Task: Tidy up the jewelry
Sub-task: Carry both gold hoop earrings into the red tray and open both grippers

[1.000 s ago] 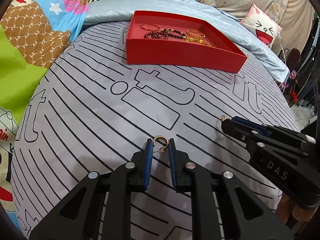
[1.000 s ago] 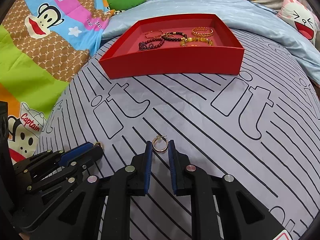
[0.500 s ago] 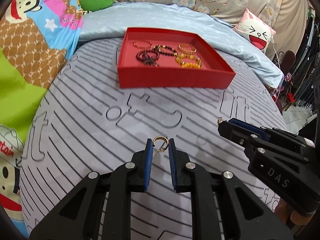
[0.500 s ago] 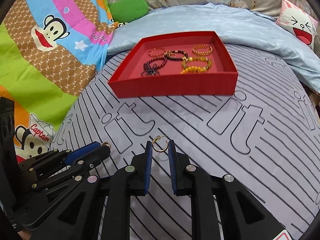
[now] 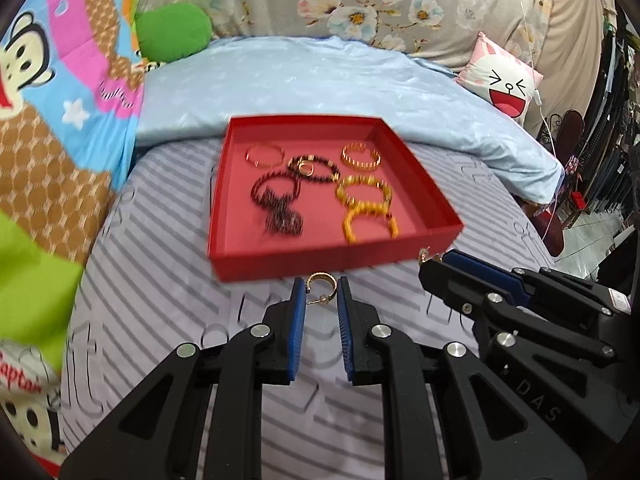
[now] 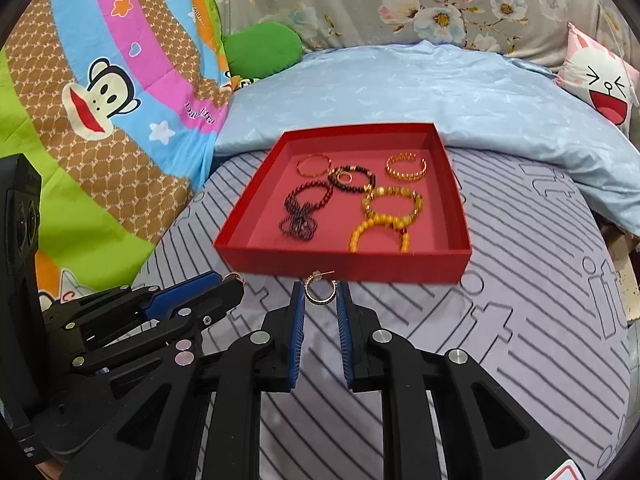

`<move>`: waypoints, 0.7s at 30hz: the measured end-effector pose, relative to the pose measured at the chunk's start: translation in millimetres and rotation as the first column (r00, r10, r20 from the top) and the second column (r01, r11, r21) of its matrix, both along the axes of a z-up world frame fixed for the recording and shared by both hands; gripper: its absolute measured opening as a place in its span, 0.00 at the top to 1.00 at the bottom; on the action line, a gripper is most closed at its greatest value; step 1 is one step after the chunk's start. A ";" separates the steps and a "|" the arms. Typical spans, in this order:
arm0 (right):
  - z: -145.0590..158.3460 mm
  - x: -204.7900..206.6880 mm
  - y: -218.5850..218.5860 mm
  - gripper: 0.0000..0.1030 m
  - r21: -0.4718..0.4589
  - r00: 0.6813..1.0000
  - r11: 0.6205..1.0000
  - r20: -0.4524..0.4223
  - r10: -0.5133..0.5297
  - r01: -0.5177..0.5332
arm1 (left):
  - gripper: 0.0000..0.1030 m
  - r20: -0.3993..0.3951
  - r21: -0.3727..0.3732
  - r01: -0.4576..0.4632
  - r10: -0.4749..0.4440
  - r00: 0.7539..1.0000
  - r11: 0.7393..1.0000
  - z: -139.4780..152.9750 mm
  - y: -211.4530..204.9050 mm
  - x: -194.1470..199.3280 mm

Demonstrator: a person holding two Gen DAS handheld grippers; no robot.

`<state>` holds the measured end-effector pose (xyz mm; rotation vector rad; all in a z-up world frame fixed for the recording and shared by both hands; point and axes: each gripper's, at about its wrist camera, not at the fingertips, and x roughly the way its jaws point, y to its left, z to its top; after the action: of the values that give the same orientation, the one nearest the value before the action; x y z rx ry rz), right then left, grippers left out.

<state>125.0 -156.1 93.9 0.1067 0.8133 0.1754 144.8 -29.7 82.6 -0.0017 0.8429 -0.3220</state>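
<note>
The left gripper [image 5: 321,294] is almost closed and pinches a small gold hoop earring [image 5: 320,280] at its tips. The right gripper [image 6: 320,294] does the same with a second hoop earring [image 6: 320,294]. Both hang above the striped bed cover [image 6: 520,320], and the red tray [image 6: 344,268] with bracelets lies at 12 o'clock, just ahead.

I think each thin hoop is held only by its edge, so a small shake or a loosening grip could drop it on the soft cover, short of the tray.

"DAS" is on the right gripper; "Captain" on the colourful blanket [image 5: 24,372].
</note>
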 end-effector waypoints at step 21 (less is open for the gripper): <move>-37.0 125.1 -42.4 0.85 -0.017 0.992 0.995 -0.072 -0.103 0.102 | 0.85 -0.040 -0.022 0.037 -0.037 0.998 0.999 -27.7 -39.6 127.3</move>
<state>250.1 -198.5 56.8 0.1431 0.8791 0.0694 272.1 -69.3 54.9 -0.0124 0.8805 -0.3667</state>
